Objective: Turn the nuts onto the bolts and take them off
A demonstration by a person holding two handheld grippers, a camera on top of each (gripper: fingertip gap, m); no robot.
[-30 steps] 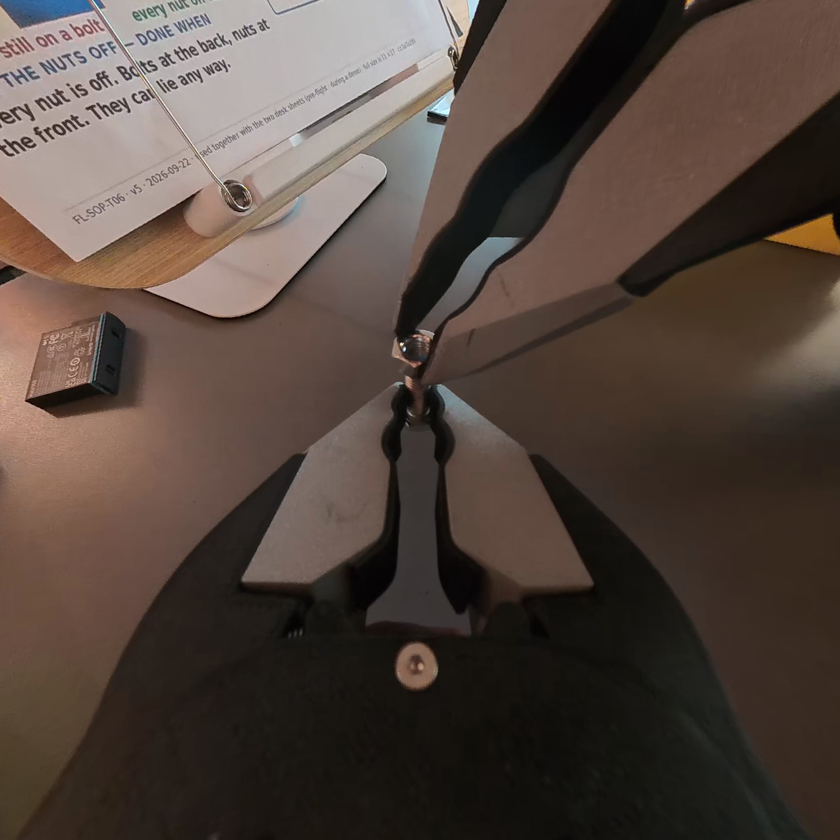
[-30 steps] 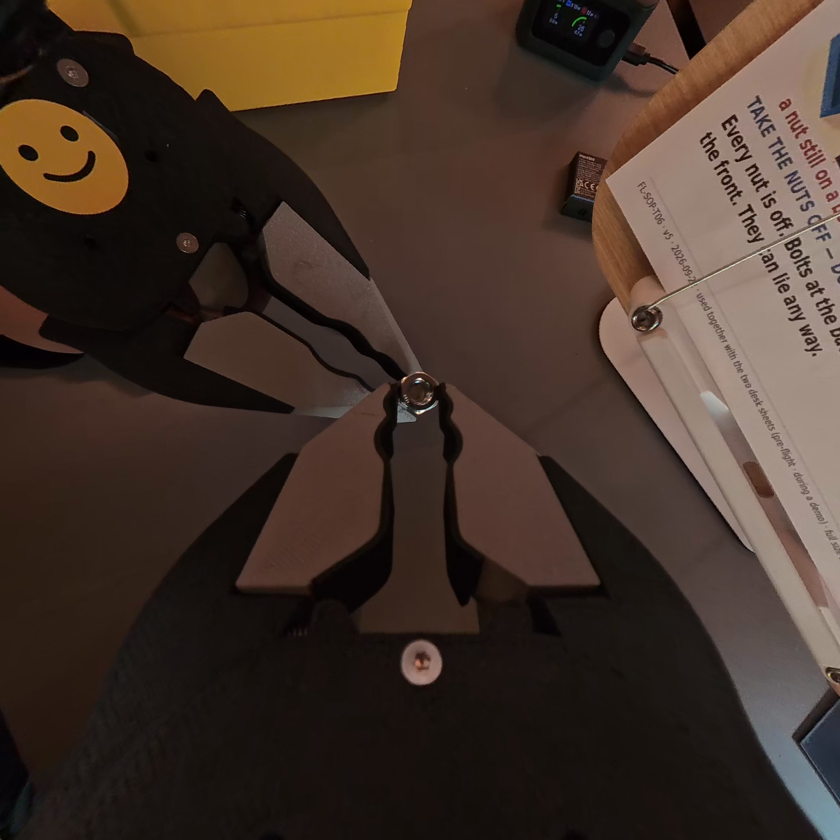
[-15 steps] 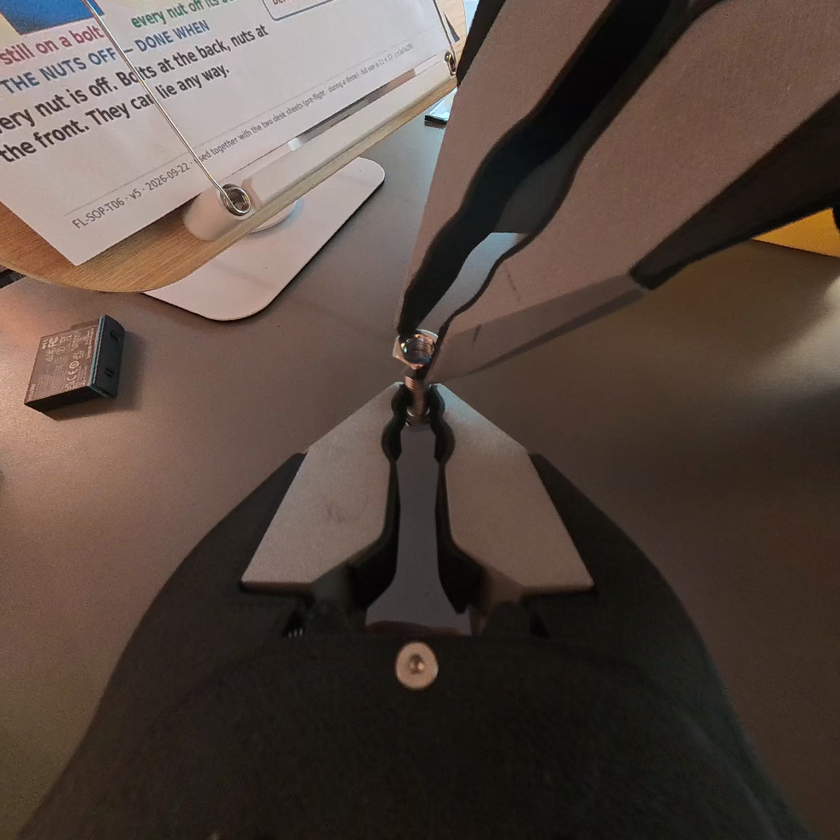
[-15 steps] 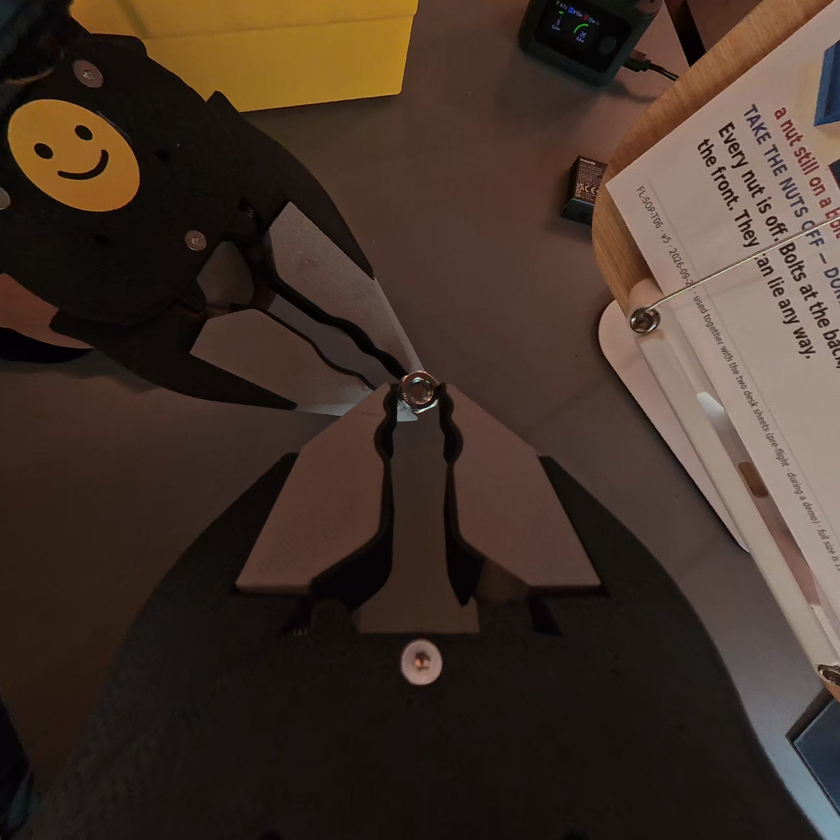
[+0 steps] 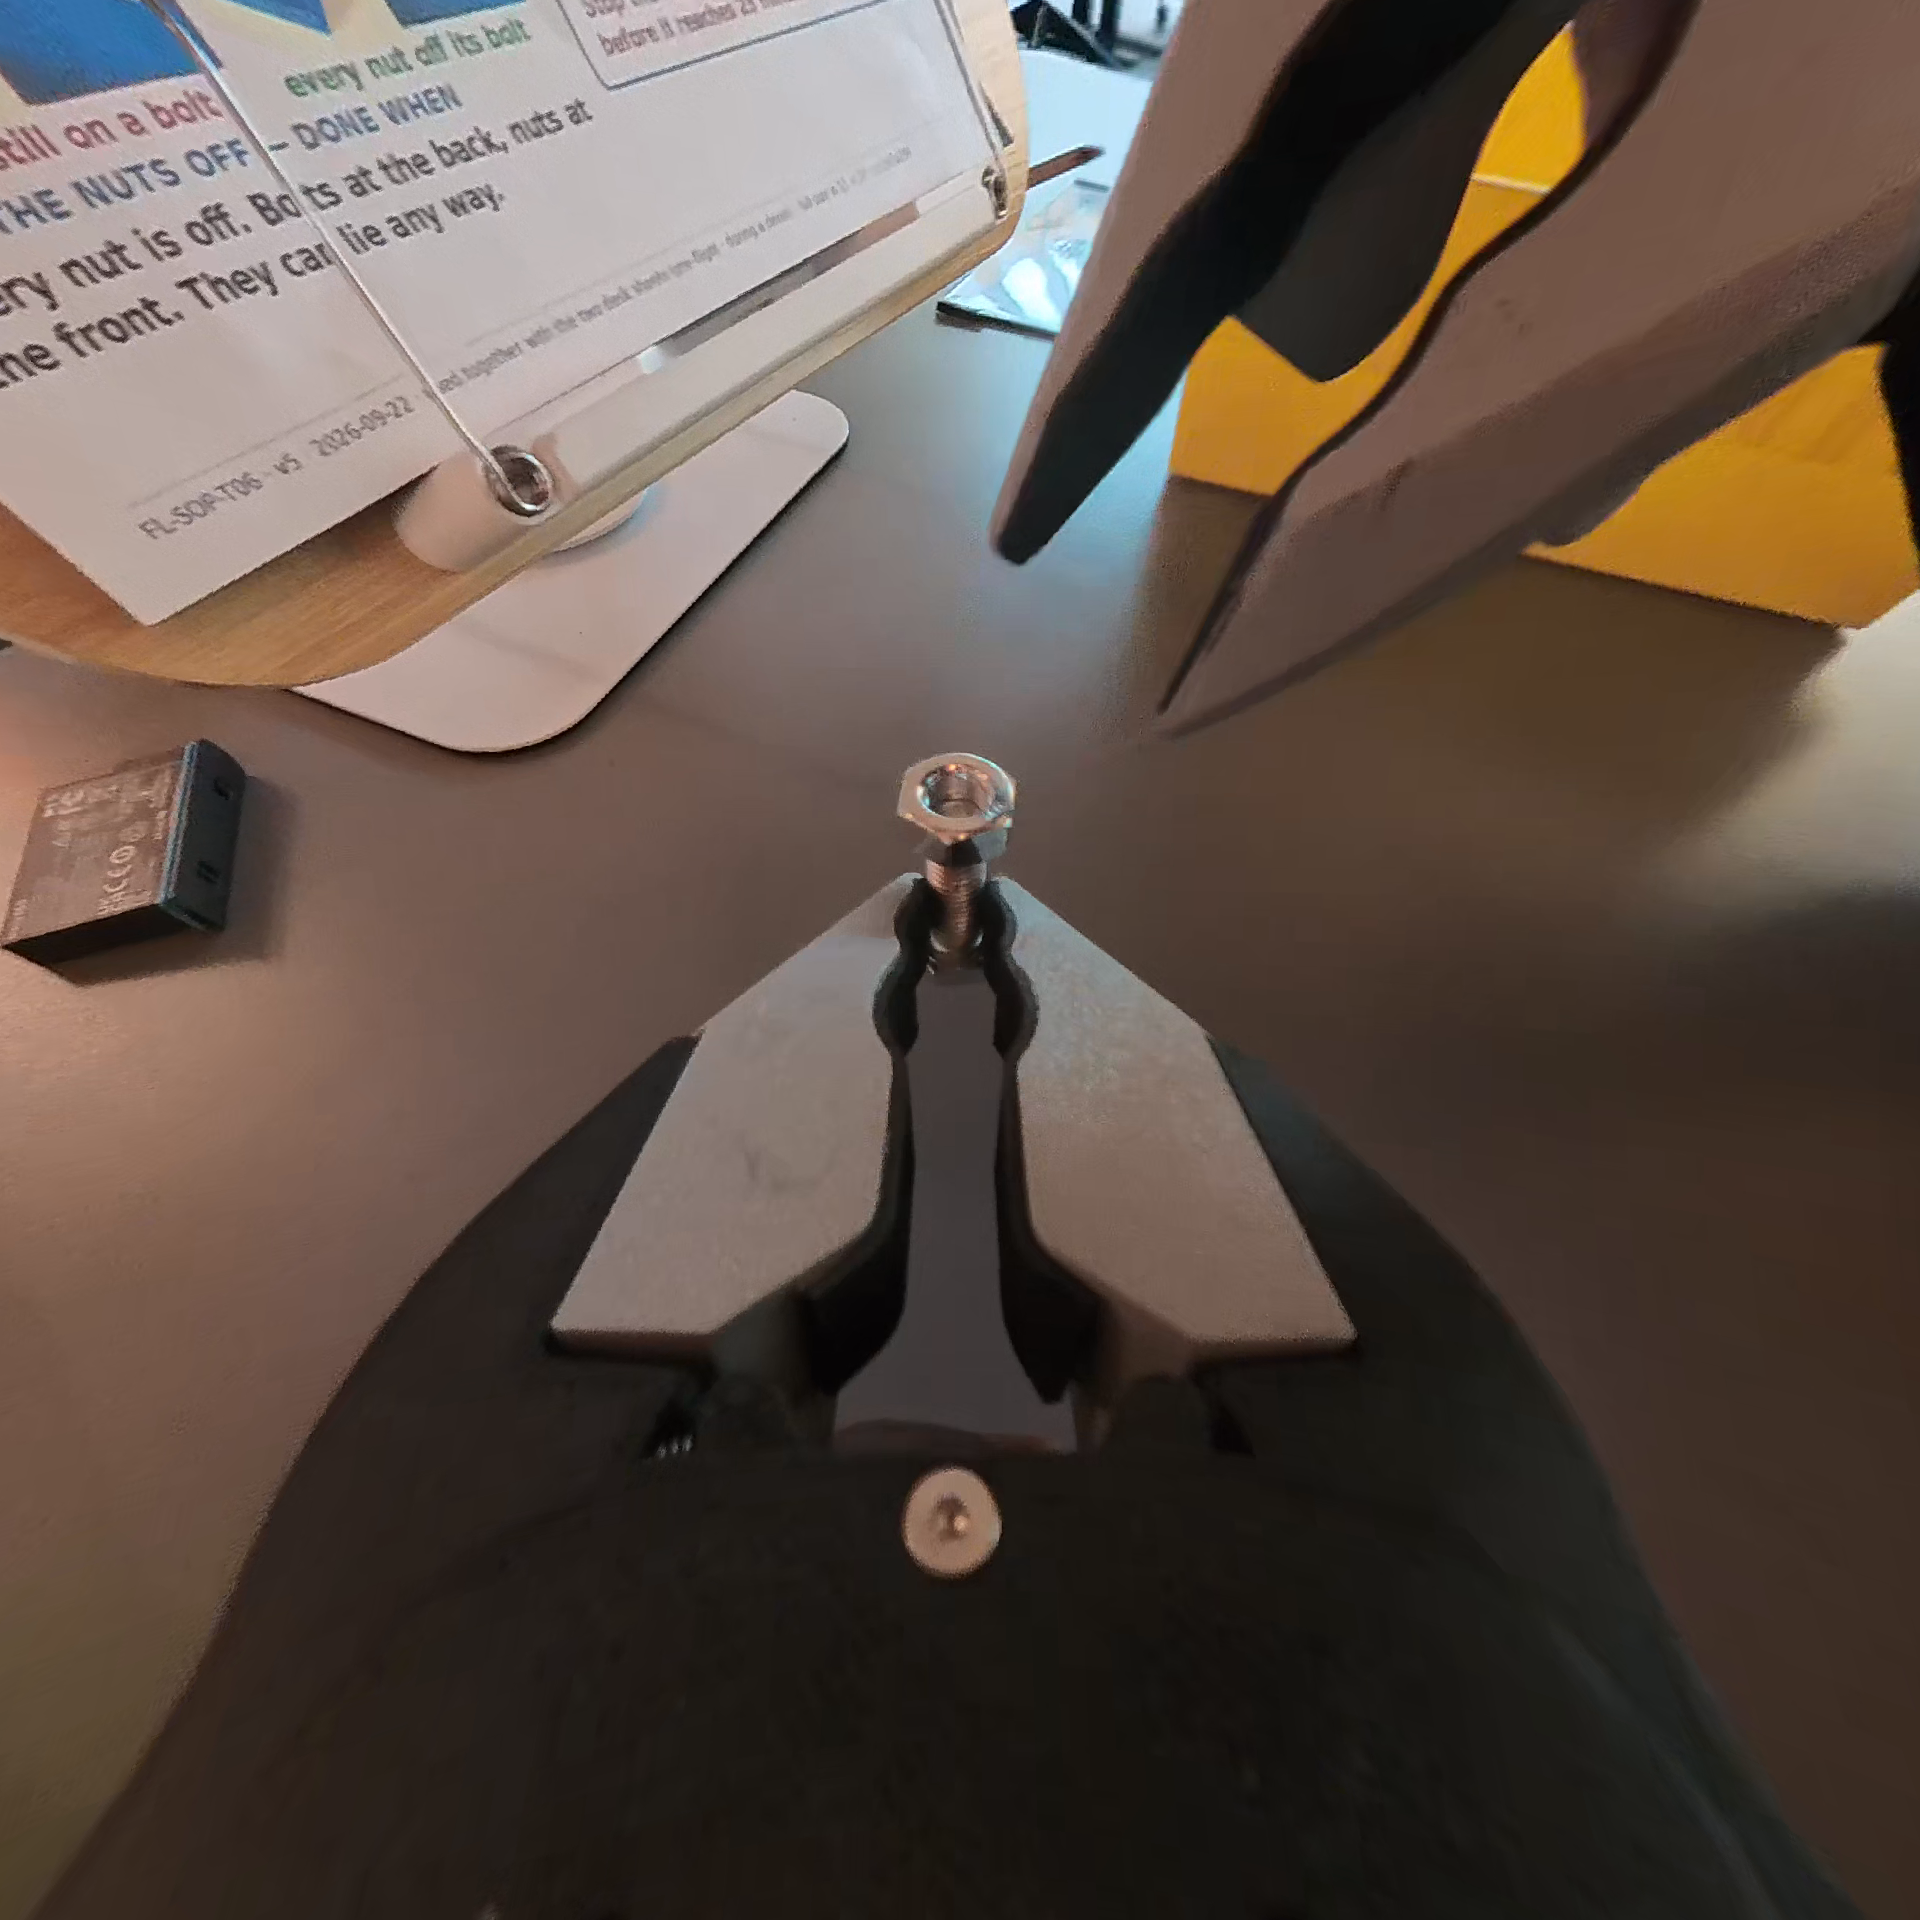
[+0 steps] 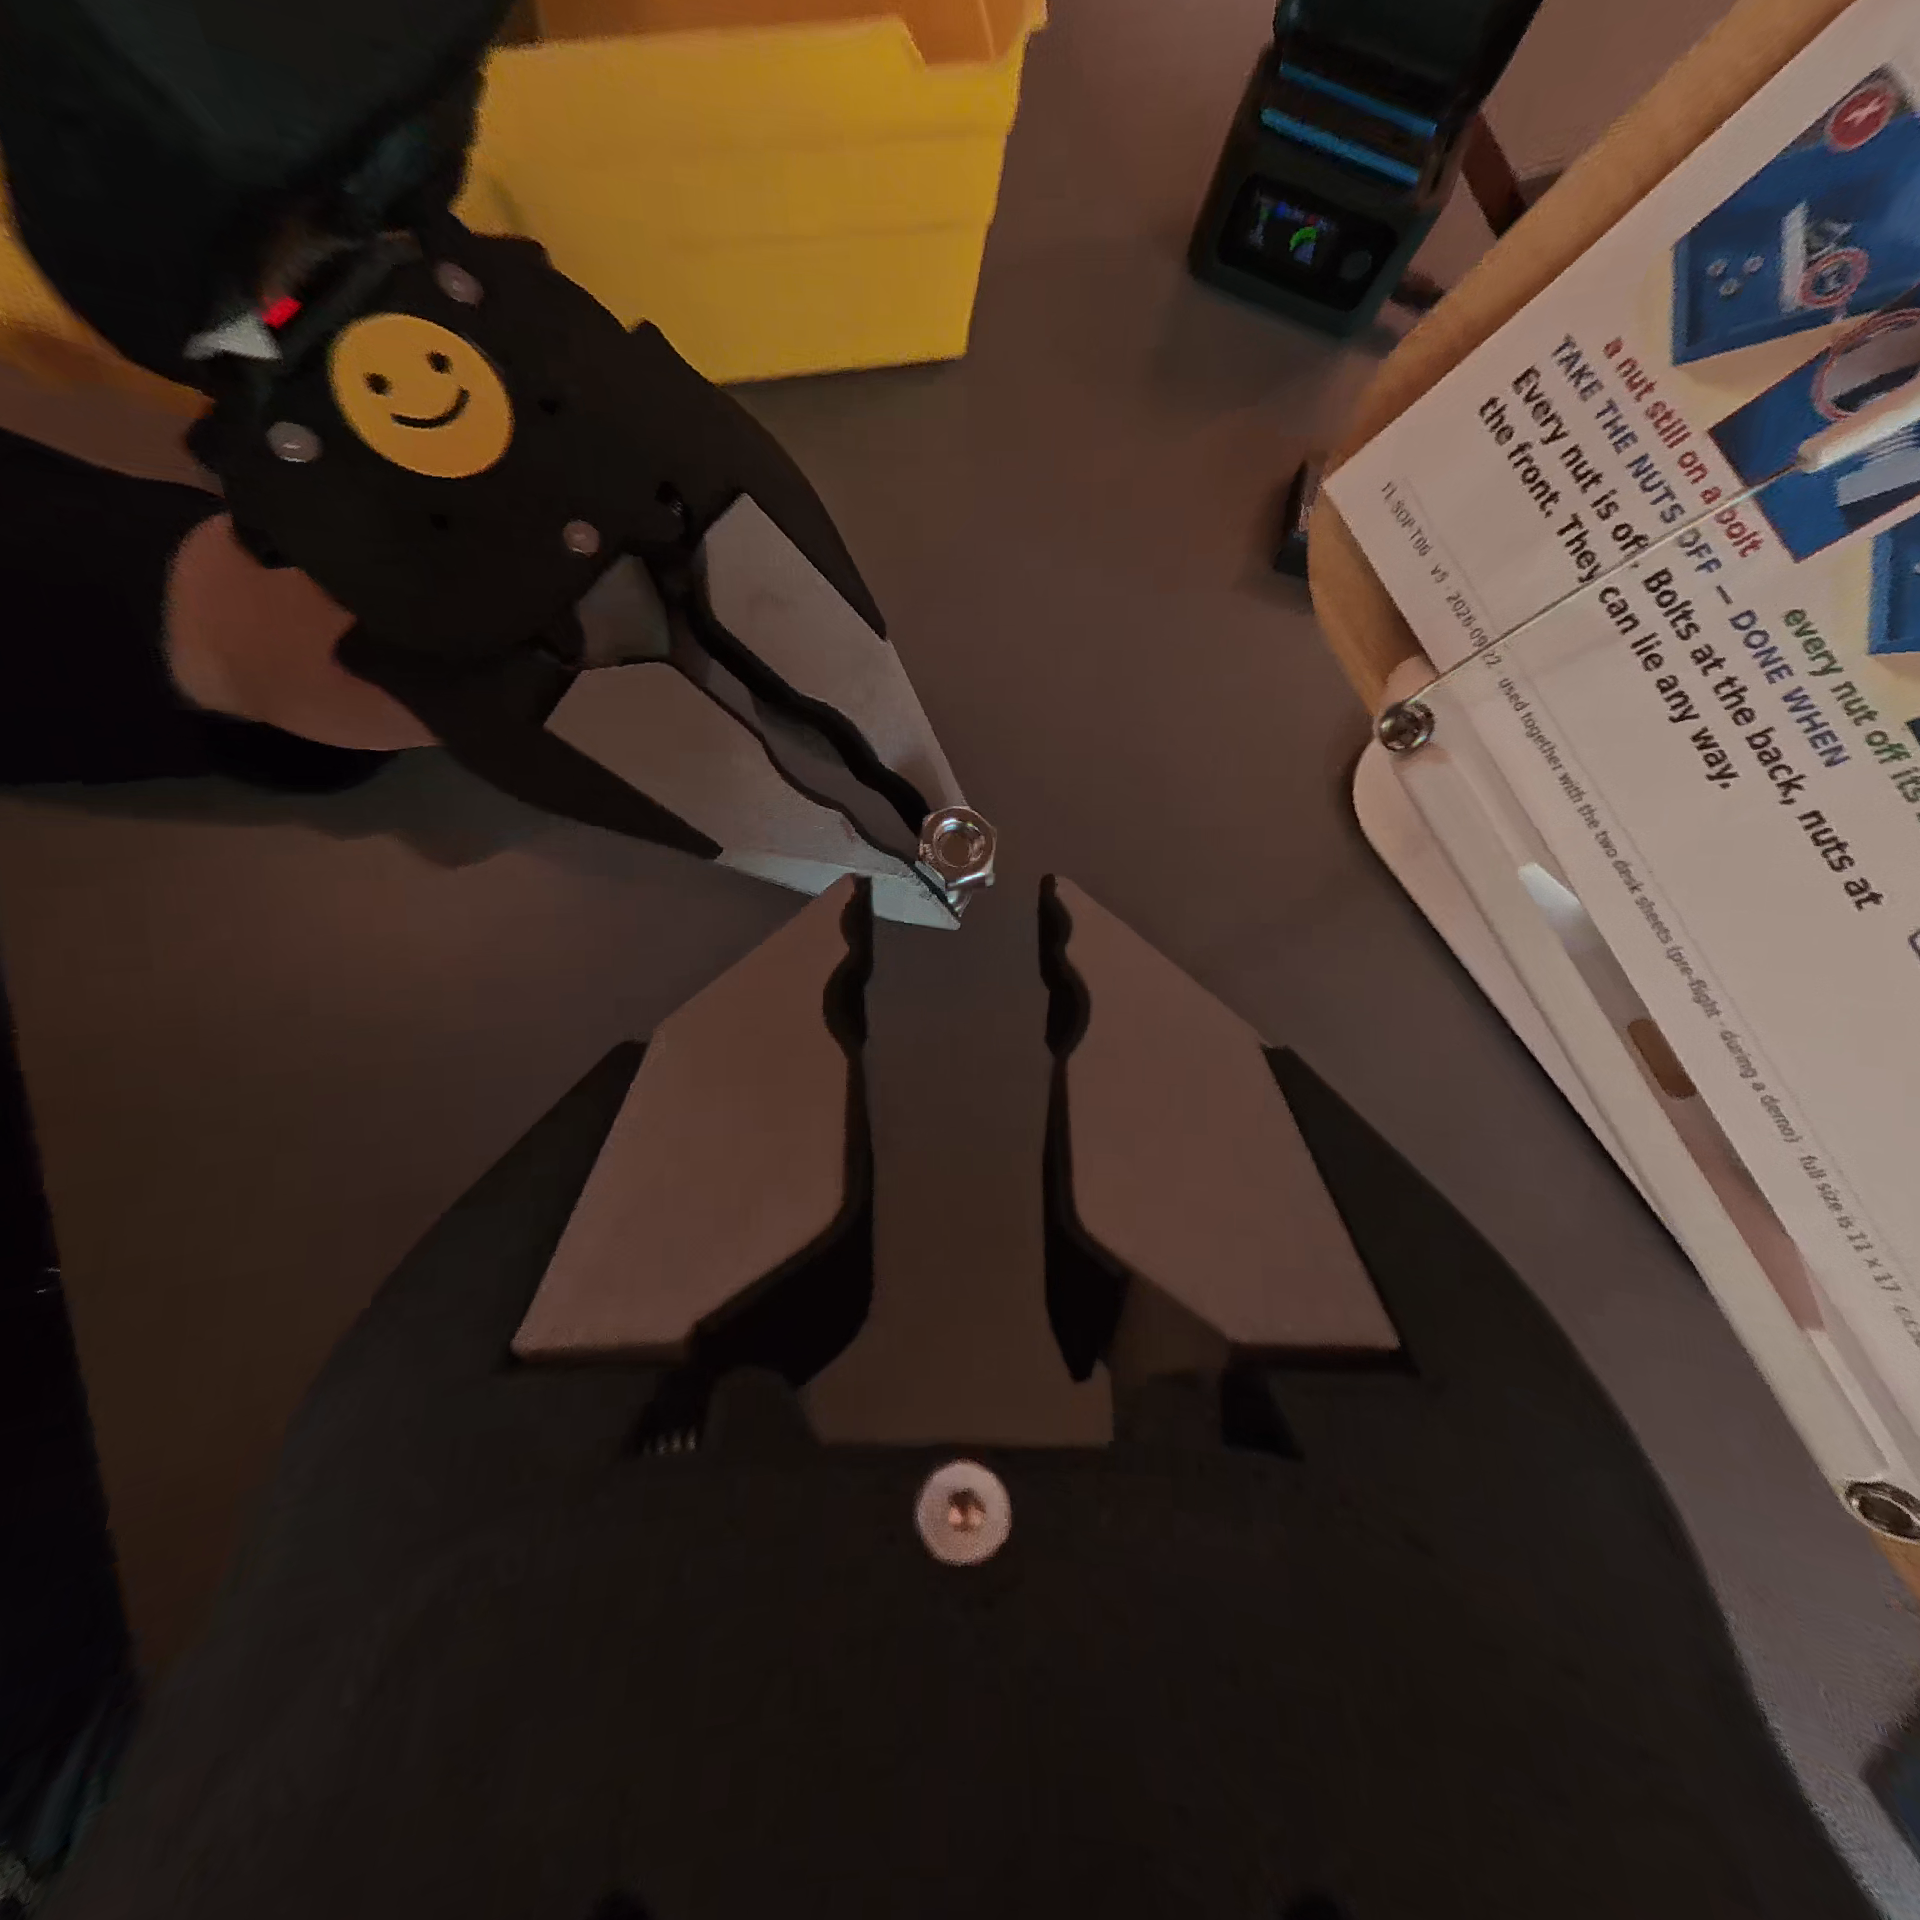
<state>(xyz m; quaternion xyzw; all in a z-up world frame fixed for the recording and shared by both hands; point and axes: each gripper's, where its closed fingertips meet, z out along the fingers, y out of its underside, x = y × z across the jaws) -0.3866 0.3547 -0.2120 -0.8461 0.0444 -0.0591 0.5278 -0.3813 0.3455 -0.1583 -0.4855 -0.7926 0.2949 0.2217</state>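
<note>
The left gripper (image 5: 954, 925) clamps the bolt (image 5: 952, 902) (nut (image 5: 956, 802) at its tip); the right gripper's (image 6: 954, 914) fingers stand apart, empty, above the tabletop (image 5: 520, 987).

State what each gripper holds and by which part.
The left gripper clamps the bolt by its threaded shank, nut at its tip. The right gripper is open, holding nothing.

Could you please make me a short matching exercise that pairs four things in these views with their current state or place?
Things:
1. left gripper
2. right gripper
3. nut
4. small black block

States or places:
A. lying flat on the table by the stand's base
B. open, holding nothing
C. sitting at the free end of the bolt
D. shut on the bolt's shank

Pairs: 1-D, 2-B, 3-C, 4-A
</note>
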